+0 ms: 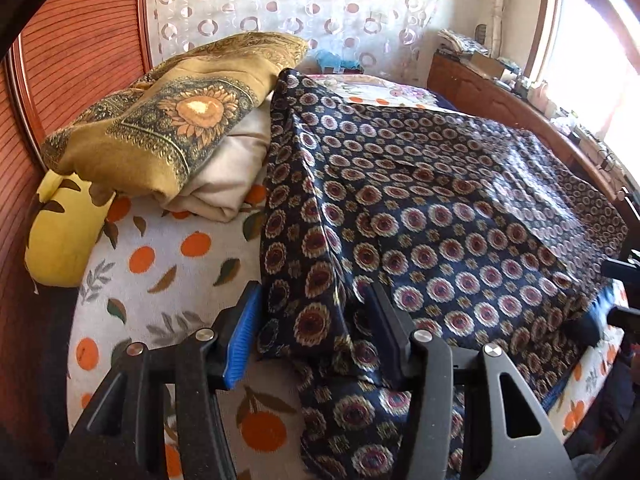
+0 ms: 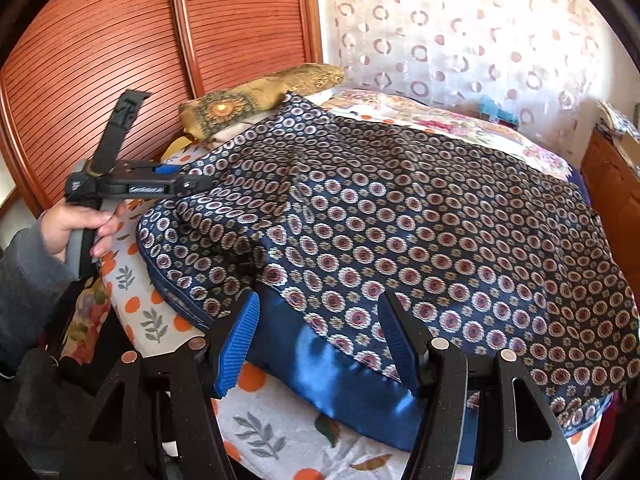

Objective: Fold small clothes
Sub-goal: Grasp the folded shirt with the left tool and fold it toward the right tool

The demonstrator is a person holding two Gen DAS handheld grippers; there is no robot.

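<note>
The left gripper (image 1: 316, 332) stands with its jaws spread and a bunched corner of the navy patterned cloth (image 1: 440, 216) rising between them; the blue pad (image 1: 244, 332) on one side stands clear of the fabric, the dark finger on the other lies against a fold, so I judge nothing is pinched yet. From here the cloth runs forward and toward the window side, its long axis stretching across the orange-print bedspread (image 1: 152, 280) away from the gripper. The right gripper (image 2: 320, 340) is likewise parted, straddling the near hem where the satin blue lining (image 2: 332, 364) shows, and neither pad presses on it. Each hand is nearest its own corner of the near edge, so the coming fold likely turns on closing on both corners and carrying them toward the far edge

The right wrist view shows what the left cannot: the person's hand (image 2: 76, 228) on the left gripper's handle, that tool lying low over the cloth's side edge, and the exposed lining. The left wrist view alone shows the mustard shawl pile (image 1: 168, 128) and yellow pillow (image 1: 60, 236) beside the cloth, apart from it
</note>
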